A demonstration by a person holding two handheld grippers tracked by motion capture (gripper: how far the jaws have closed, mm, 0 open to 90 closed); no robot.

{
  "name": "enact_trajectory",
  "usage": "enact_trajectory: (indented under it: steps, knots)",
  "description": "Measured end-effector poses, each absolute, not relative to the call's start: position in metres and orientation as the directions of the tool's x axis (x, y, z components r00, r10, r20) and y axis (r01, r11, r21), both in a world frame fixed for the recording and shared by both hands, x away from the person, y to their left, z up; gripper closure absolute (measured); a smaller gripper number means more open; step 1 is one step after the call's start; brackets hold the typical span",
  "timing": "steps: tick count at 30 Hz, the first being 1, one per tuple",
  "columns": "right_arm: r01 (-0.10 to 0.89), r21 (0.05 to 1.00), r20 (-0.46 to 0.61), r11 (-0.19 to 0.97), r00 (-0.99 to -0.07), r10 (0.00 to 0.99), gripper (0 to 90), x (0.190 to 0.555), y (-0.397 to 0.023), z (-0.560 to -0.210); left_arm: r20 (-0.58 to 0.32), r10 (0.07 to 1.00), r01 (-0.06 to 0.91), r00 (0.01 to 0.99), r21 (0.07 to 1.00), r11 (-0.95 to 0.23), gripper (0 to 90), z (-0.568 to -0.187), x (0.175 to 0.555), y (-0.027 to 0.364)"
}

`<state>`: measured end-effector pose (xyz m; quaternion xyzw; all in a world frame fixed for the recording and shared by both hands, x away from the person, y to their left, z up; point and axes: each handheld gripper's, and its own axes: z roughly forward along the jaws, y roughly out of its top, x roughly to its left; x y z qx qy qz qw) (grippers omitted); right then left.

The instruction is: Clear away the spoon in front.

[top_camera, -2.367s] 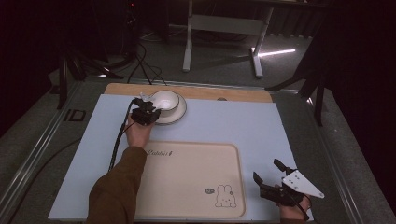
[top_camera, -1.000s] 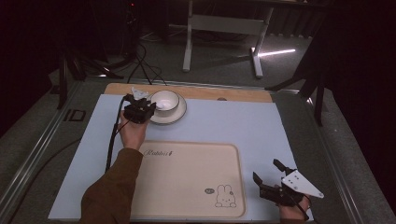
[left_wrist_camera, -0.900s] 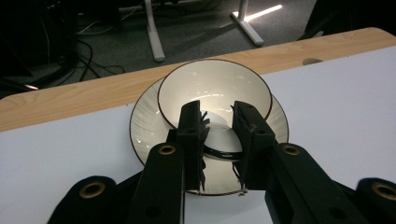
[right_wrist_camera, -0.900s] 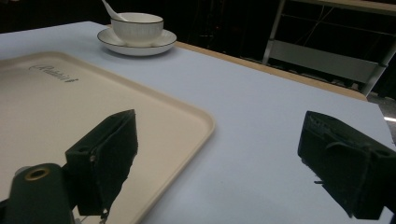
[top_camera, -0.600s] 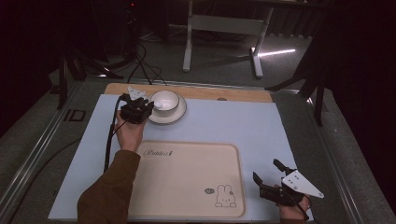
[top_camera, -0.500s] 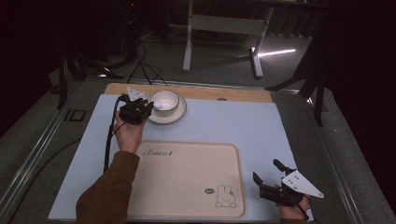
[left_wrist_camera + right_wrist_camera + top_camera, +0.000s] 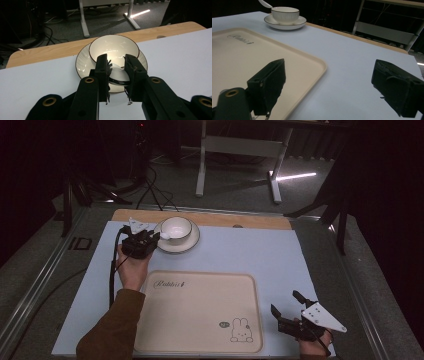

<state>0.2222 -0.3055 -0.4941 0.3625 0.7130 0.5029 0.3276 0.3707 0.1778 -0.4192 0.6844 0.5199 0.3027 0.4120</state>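
Here glossy round bowl [image 7: 114, 48] on rimmed saucer [image 7: 83, 65].

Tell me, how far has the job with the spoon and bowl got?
Early, it seems. Done: the left gripper has its jaws around a white spoon at the bowl, which sits on a saucer. In hand: the spoon looks gripped at the saucer's near edge. Left: the tray holds nothing yet, and the right gripper hangs open by the tray's corner, so any moving probably lies ahead.
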Motion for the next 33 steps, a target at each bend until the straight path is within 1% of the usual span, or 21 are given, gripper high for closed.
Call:
enact_trajectory:
  steps: [10, 13, 19, 33]
  knots:
    - [0.187, 0.955, -0.103, 0.232, -0.523, 0.846, 11.7, 0.222, -0.305, -0.494, -0.037, 0.964, 0.452, 0.262, 0.888, -0.089, 74.3, -0.418, 0.356, 0.183]
    - [0.187, 0.954, -0.103, 0.233, -0.524, 0.846, 11.7, 0.222, -0.305, -0.494, -0.028, 0.966, 0.450, 0.259, 0.888, -0.095, 74.3, -0.419, 0.352, 0.183]
    - [0.187, 0.954, -0.103, 0.232, -0.523, 0.846, 11.7, 0.222, -0.305, -0.494, -0.059, 0.965, 0.449, 0.256, 0.891, -0.064, 74.3, -0.421, 0.342, 0.187]
    - [0.188, 0.954, -0.103, 0.232, -0.523, 0.846, 11.7, 0.222, -0.305, -0.494, -0.052, 0.973, 0.450, 0.223, 0.891, -0.056, 74.3, -0.427, 0.323, 0.191]
